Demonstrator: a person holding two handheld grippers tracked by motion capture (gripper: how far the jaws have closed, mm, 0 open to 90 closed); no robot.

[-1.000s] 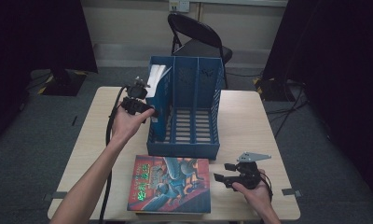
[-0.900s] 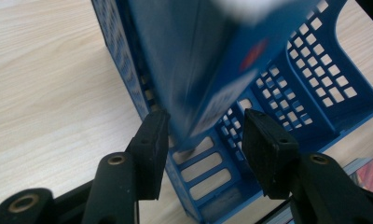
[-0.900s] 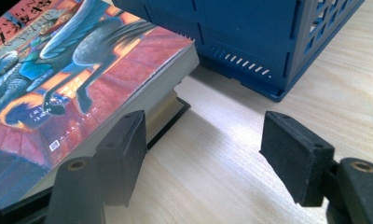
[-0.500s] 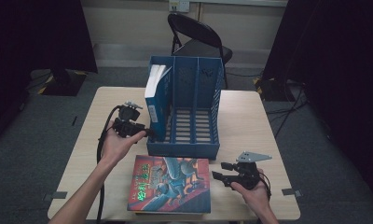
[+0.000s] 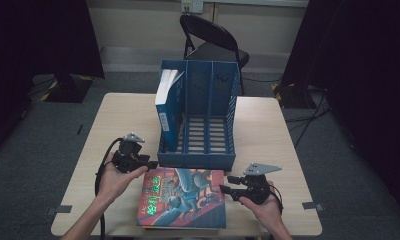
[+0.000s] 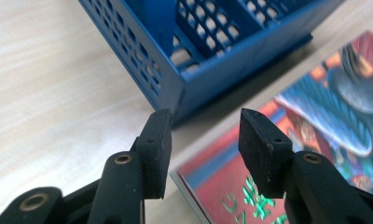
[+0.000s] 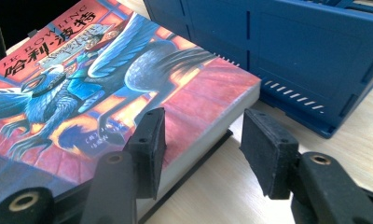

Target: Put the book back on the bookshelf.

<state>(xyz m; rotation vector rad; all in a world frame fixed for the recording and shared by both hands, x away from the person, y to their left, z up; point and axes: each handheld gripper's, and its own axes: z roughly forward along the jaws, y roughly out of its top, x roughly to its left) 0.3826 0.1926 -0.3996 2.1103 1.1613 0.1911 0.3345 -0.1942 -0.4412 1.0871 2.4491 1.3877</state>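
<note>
A colourful paperback [image 5: 183, 197] lies flat near the table's front edge, just before a blue three-slot file rack [image 5: 198, 150]. A blue book [image 5: 168, 105] stands in the rack's left slot. My left gripper [image 5: 151, 164] is open by the rack's front left corner; in the left gripper view its jaws [image 6: 205, 140] frame bare table and the paperback's corner [image 6: 212, 177], and they have narrowed slightly. My right gripper [image 5: 226, 184] is open at the paperback's right edge. Its jaws [image 7: 201, 147] have just been closing, with the paperback's page edge [image 7: 212, 121] between them, untouched.
The paperback rests on a dark flat thing [image 7: 194, 170] that sticks out under its edge. A black folding chair [image 5: 213, 40] stands behind the wooden table [image 5: 268, 130]. Cables trail from both grippers toward the person's forearms.
The left hand came down and toward the table's front, from beside the rack's left wall to its front left corner. The right gripper's jaws narrowed around the paperback's edge.
</note>
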